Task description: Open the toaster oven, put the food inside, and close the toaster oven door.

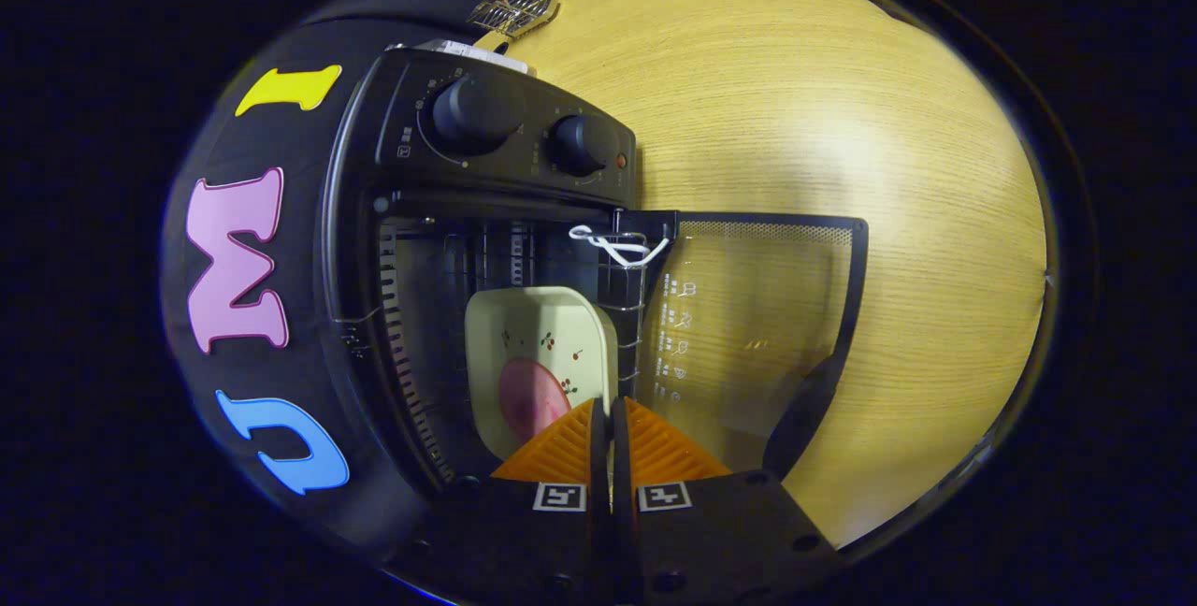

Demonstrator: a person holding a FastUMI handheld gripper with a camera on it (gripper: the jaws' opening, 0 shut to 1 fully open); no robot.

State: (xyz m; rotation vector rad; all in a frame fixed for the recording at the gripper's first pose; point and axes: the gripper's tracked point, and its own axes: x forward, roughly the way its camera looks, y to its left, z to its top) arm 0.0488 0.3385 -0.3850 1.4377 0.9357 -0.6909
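The black toaster oven [393, 213] stands with its glass door [757, 325] swung fully open, lying flat over the wooden table [842, 120]. Inside the oven, on the wire rack, rests a cream square plate [533, 325] with small cherry prints and a round pink slice of food [528, 396] on it. My gripper [608, 405] reaches into the oven mouth. Its fingers are drawn together, and the plate's near rim runs into the thin gap between the tips. The left finger hides the plate's near corner.
Two round knobs [477, 110] [580, 143] sit on the oven's control panel. A white cord loop [617, 246] hangs at the rack's edge by the door hinge. The door's dark handle [804, 410] lies beside my right finger. A small wire rack [512, 9] lies behind the oven.
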